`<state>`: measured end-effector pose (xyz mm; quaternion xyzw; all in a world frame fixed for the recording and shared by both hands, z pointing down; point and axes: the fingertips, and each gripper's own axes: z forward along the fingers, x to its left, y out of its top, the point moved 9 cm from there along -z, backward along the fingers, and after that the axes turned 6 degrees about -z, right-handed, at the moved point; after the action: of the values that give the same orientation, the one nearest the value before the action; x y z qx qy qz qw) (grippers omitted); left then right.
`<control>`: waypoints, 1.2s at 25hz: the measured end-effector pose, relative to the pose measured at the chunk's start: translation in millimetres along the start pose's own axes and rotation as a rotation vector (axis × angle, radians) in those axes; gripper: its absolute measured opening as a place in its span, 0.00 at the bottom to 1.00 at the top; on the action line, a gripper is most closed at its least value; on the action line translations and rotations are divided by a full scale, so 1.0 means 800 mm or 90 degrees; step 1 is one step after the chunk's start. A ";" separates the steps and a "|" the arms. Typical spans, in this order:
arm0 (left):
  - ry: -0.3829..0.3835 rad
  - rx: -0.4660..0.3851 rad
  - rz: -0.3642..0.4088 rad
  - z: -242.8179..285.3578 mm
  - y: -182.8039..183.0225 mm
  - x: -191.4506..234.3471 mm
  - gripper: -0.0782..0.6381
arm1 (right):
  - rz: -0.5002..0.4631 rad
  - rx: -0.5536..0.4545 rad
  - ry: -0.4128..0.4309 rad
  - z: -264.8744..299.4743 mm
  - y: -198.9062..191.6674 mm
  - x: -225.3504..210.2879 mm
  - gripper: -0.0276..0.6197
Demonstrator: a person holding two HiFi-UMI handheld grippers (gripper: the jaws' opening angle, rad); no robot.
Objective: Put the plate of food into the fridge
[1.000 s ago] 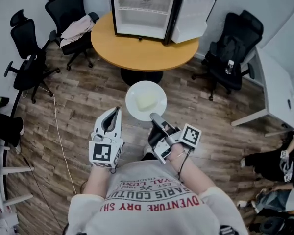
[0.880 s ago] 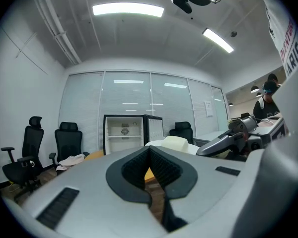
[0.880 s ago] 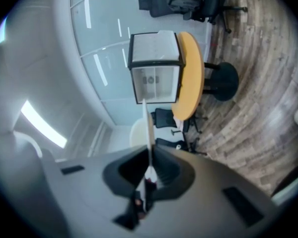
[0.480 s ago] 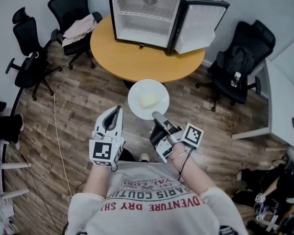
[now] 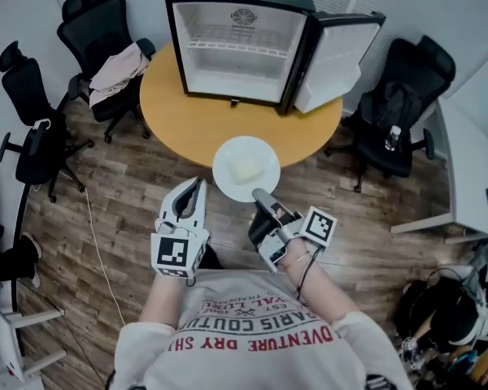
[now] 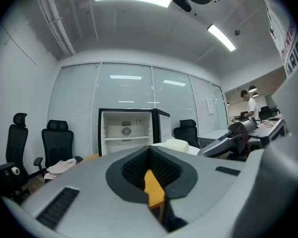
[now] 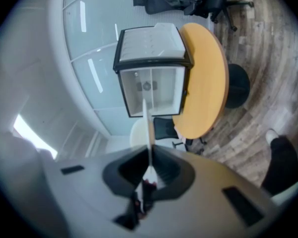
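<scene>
Plate [image 5: 226, 159] w/ a pale block of food [image 5: 246, 170] is up in the air in front of the person, pinched at its near rim by the right gripper [image 5: 260, 195]. Right gripper view shows those jaws clamped on the rim, plate edge-on btwn them. Plate sits about level in head view, prob so the food doesn't slide. It's a one-edge grip, so the weight hangs off the jaws and tilt is the risk. Left gripper [image 5: 193, 187] is just beside the plate's left side, not touching it. Its jaws are together w/ nothing btwn them, only the gripper's own orange part showing. Looks like a spare hand w/ no job yet, since fridge door [image 5: 335, 51] is already swung wide open to the right. Fridge [image 5: 236, 6] stands on the far part of the round wooden surface [image 5: 179, 108], cavity facing the person, interior looks bare apart from one shelf [image 5: 236, 49]. Plate overlaps the surface's near edge in head view, well apart from the fridge opening. Step: carry toward fridge, plate not yet inside. Next move needs a reach across the surface, plate kept level, then slid in on or under the shelf. Office chair w/ clothing [image 5: 118, 65] is at left, not in the path.
</scene>
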<state>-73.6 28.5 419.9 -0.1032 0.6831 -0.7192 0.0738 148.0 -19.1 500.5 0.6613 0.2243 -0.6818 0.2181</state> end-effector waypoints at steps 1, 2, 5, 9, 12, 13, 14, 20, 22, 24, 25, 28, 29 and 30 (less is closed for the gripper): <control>-0.005 -0.001 -0.002 0.012 0.004 0.018 0.15 | -0.002 -0.008 0.000 0.018 0.002 0.001 0.10; -0.011 -0.001 -0.004 0.024 0.007 0.037 0.15 | -0.004 -0.016 0.002 0.038 0.004 0.004 0.10; -0.050 0.000 -0.002 0.061 0.012 0.094 0.15 | -0.007 -0.048 0.003 0.096 0.006 0.010 0.10; -0.094 0.008 0.000 0.110 0.024 0.160 0.15 | 0.004 -0.092 -0.003 0.161 0.013 0.015 0.10; -0.122 0.005 0.012 0.143 0.031 0.201 0.15 | 0.002 -0.120 -0.002 0.201 0.021 0.018 0.10; -0.131 0.005 0.013 0.152 0.031 0.213 0.15 | -0.001 -0.128 -0.004 0.212 0.023 0.018 0.10; -0.137 0.006 0.013 0.160 0.031 0.223 0.15 | -0.002 -0.136 -0.006 0.223 0.025 0.017 0.10; -0.159 0.022 -0.002 0.206 0.023 0.261 0.15 | 0.000 -0.157 -0.029 0.271 0.048 0.017 0.10; -0.163 0.025 -0.002 0.222 0.021 0.268 0.15 | -0.003 -0.158 -0.031 0.284 0.060 0.017 0.10; -0.162 0.026 -0.004 0.239 0.021 0.273 0.15 | -0.002 -0.156 -0.031 0.296 0.072 0.016 0.10; -0.161 0.025 -0.005 0.247 0.021 0.275 0.15 | 0.000 -0.155 -0.032 0.302 0.079 0.017 0.10; -0.156 0.022 -0.004 0.277 0.023 0.277 0.15 | -0.002 -0.148 -0.031 0.319 0.104 0.018 0.10; -0.155 0.020 -0.003 0.287 0.025 0.277 0.15 | -0.003 -0.146 -0.030 0.325 0.113 0.019 0.10; -0.154 0.017 -0.002 0.296 0.027 0.276 0.15 | -0.005 -0.143 -0.029 0.330 0.122 0.019 0.10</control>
<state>-229.0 -256.8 419.6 -0.1894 0.6591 -0.7109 0.1561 -6.6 -254.7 490.2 0.6164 0.2969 -0.6677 0.2935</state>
